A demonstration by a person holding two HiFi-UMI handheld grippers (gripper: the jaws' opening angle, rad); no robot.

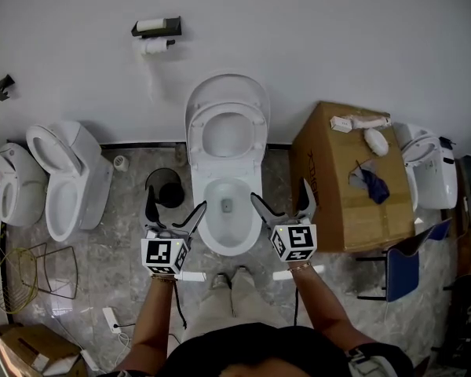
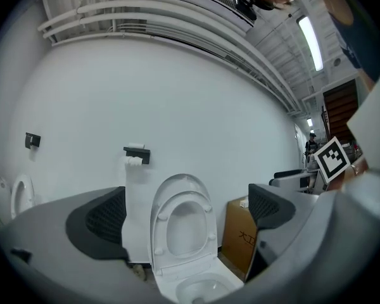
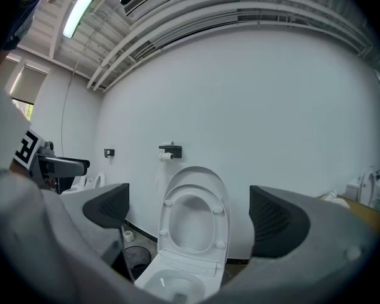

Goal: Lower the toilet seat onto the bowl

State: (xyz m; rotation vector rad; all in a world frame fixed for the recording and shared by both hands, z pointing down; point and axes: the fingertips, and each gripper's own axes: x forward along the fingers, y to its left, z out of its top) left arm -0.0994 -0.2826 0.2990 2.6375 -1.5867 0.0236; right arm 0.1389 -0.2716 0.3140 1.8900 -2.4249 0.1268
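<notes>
We count four toilets [image 1: 67, 183], one cardboard box [image 1: 337, 187] and two grippers. Left gripper [image 1: 174, 210] and right gripper [image 1: 281, 199] flank the bowl [image 1: 208, 234], fingers spread and empty. The one toilet seat [image 1: 258, 140] stands raised against its lid [image 1: 228, 85], well beyond both.

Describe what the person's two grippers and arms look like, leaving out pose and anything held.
The left gripper and right gripper each have two grey curved jaws with dark textured pads, plus a white cube carrying black square markers. A thin dark cable trails from the left one. The person wears a dark top.
</notes>
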